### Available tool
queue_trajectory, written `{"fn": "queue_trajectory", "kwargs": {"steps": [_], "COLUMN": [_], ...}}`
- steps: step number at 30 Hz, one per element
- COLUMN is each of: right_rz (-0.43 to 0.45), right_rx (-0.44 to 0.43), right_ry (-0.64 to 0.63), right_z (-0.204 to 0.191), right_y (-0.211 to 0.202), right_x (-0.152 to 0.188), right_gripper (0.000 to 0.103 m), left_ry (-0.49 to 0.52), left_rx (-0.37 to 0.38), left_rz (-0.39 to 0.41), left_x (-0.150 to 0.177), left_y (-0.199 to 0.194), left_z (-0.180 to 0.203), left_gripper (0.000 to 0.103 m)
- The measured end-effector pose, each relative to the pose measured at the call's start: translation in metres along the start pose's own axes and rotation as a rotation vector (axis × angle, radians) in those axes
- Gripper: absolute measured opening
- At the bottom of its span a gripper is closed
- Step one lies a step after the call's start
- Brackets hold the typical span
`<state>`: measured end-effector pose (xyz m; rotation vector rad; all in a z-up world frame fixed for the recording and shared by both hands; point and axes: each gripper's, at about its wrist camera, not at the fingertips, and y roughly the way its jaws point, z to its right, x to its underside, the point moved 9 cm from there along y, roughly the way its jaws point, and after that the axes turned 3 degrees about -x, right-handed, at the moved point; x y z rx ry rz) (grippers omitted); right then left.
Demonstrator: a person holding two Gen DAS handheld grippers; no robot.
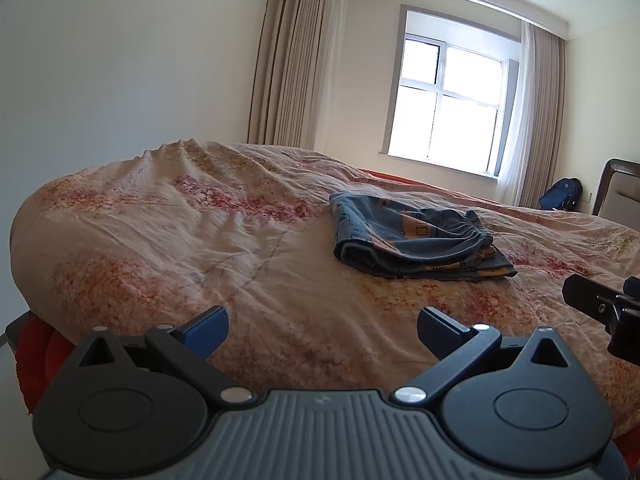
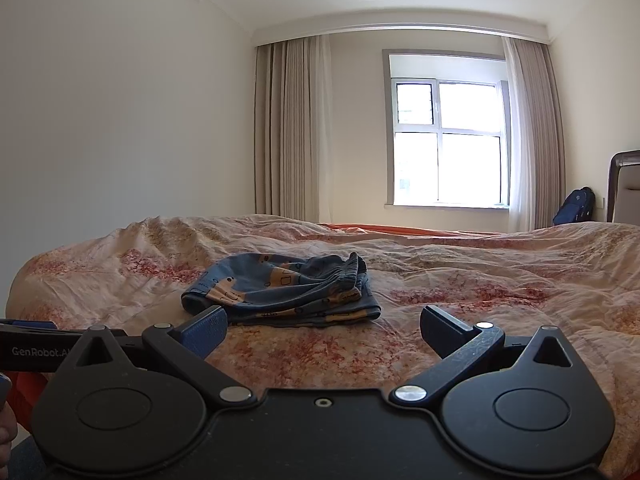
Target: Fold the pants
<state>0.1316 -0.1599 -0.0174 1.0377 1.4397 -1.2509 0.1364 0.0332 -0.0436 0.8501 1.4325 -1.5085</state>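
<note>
While both tongs hang low over the near edge of the bed (image 1: 160, 240), neither grips anything. Seen from its own camera, the left gripper (image 1: 322, 334) has its blue-padded fingers (image 1: 208, 330) spread wide, with bare quilt showing in the gap between them. The right gripper (image 2: 324, 334) stands the same way in its own view, jaws wide apart and empty, one pad (image 2: 206, 332) overlapping the near edge of the pants only by line of sight. At the right edge of the left view a black part of the right gripper shows just above the quilt.

Beyond the fingers lie the pants (image 1: 416, 236), blue with orange patches, folded into a compact bundle on the quilt, apart from both grippers. The gathered elastic waistband (image 2: 348, 270) sits on top, toward the right end of the bundle, with flat layers beneath.

Farther out are a bright window (image 2: 448, 140), beige curtains (image 2: 288, 128) on either side, a blue backpack (image 2: 574, 206) on the floor by the wall, and a headboard (image 2: 624, 184) at far right.
</note>
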Motion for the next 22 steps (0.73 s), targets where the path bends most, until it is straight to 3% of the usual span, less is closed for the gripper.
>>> {"fn": "queue_trajectory", "kwargs": {"steps": [22], "right_rz": [-0.035], "right_rx": [-0.015], "right_ry": [0.002], "right_z": [0.0], "right_y": [0.006], "right_x": [0.002], "right_gripper": [0.103], "left_ry": [-0.017], "left_rx": [0.003], "left_rz": [-0.045], "left_x": [0.005], "left_y": [0.011], "left_z": [-0.001], "left_gripper": [0.103]}}
